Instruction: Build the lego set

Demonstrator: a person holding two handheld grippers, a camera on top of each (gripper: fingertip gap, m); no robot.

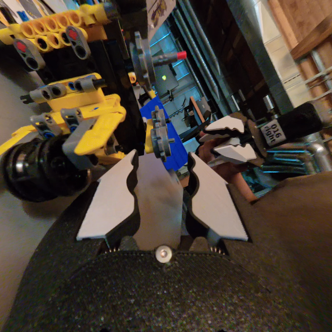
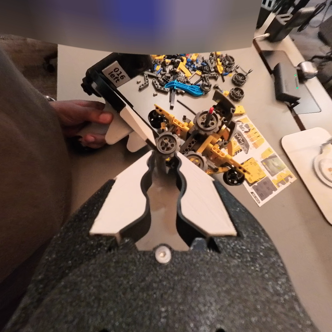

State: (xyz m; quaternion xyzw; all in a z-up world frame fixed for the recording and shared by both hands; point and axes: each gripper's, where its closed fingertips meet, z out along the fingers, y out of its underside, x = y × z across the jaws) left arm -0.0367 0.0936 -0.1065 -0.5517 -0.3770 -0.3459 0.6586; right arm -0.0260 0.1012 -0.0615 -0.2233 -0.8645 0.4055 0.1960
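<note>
A yellow and black brick-built vehicle model (image 2: 213, 143) lies on the grey table (image 2: 107, 170), partly over a sticker sheet (image 2: 265, 168). It has bare grey wheel hubs and black tyres. My left gripper (image 1: 162, 153) is open, and a small grey hub (image 1: 159, 136) sits just beyond its tips. The model's black frame is by the left fingertip. My right gripper (image 2: 164, 153) is partly open, with its tips just short of the same hub (image 2: 166, 142). It also shows in the left wrist view (image 1: 203, 138), apart from the hub. A red-tipped axle (image 2: 211, 110) sticks out of a larger hub.
A pile of loose yellow, grey and blue parts (image 2: 194, 75) lies at the far side, with two loose tyres (image 2: 238, 86) beside it. A black device (image 2: 285, 84) and a white board (image 2: 309, 161) are at the right. A hand (image 2: 86, 118) holds the left gripper.
</note>
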